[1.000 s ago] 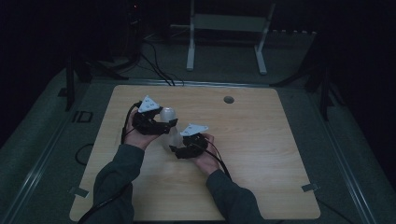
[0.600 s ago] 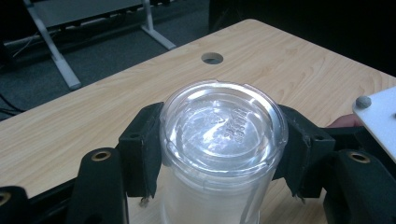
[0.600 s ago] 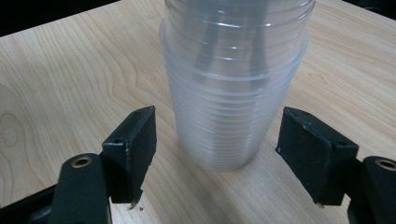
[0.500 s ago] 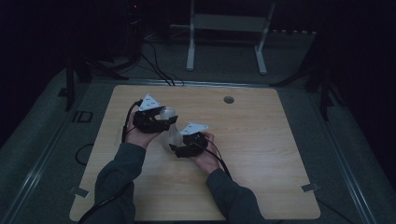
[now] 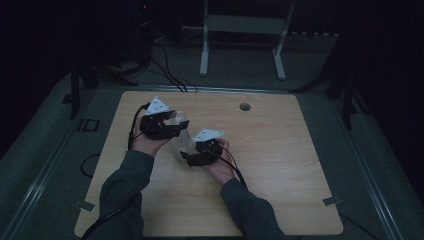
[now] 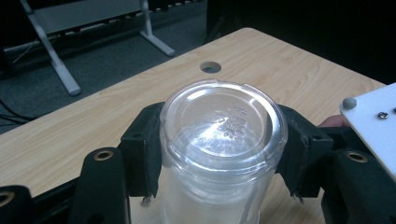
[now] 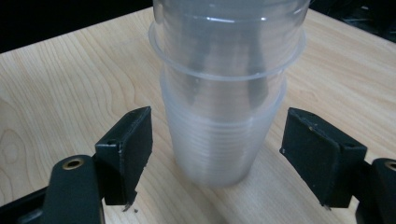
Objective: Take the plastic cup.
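On the pale wooden table point(image 5: 280, 165), left of its middle, lies a stack of clear plastic cups point(image 7: 224, 116), nested one inside another, their rims ringed close together and their ribbed walls misty. The flat, embossed base of the end cup point(image 6: 223, 122) faces the left gripper view. The left gripper point(image 6: 223, 154) has just been closing, and its black pads now clamp that end cup on both sides. The right gripper point(image 7: 217, 156) has just been opening; its pads stand spread either side of the stack, touching nothing.
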A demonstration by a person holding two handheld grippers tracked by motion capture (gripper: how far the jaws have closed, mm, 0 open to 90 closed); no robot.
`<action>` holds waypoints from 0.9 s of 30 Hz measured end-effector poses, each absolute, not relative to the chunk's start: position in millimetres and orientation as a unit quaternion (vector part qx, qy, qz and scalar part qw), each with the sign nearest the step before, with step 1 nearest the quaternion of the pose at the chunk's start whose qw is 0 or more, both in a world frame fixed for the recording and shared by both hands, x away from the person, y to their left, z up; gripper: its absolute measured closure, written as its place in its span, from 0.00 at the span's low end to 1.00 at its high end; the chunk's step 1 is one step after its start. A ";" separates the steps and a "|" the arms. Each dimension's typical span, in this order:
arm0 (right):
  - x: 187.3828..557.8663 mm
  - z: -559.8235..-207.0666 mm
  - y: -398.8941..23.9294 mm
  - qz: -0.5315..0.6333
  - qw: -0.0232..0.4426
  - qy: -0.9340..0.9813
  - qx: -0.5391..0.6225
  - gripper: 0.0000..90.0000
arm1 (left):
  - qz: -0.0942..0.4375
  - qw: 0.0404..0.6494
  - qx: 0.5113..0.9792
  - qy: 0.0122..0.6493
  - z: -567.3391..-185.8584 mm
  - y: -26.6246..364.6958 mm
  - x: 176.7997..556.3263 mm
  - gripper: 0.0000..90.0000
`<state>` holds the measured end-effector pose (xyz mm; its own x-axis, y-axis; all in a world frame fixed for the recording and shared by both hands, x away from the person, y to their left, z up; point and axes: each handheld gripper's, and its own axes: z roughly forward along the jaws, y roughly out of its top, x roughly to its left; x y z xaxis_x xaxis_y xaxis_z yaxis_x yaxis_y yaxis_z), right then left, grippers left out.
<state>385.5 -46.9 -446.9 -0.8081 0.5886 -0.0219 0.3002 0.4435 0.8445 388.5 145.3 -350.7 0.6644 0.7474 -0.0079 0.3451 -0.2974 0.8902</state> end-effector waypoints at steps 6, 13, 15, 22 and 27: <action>386.7 -440.9 -44.9 0.463 0.164 0.831 0.262 0.27 | 0.210 0.478 0.777 0.351 -346.6 146.2 388.3 0.46; 389.6 -437.2 -43.7 0.471 0.166 0.827 0.259 0.27 | 0.208 0.482 0.775 0.353 -342.7 147.6 388.1 0.46; 390.8 -435.3 -42.4 0.474 0.167 0.826 0.256 0.27 | 0.207 0.482 0.774 0.353 -342.5 147.5 388.3 0.46; 394.0 -430.3 -37.6 0.479 0.173 0.822 0.255 0.28 | 0.208 0.486 0.771 0.355 -338.5 147.0 388.4 0.46; 396.8 -432.1 -35.6 0.476 0.171 0.825 0.253 0.33 | 0.212 0.490 0.767 0.356 -332.4 147.5 388.0 0.46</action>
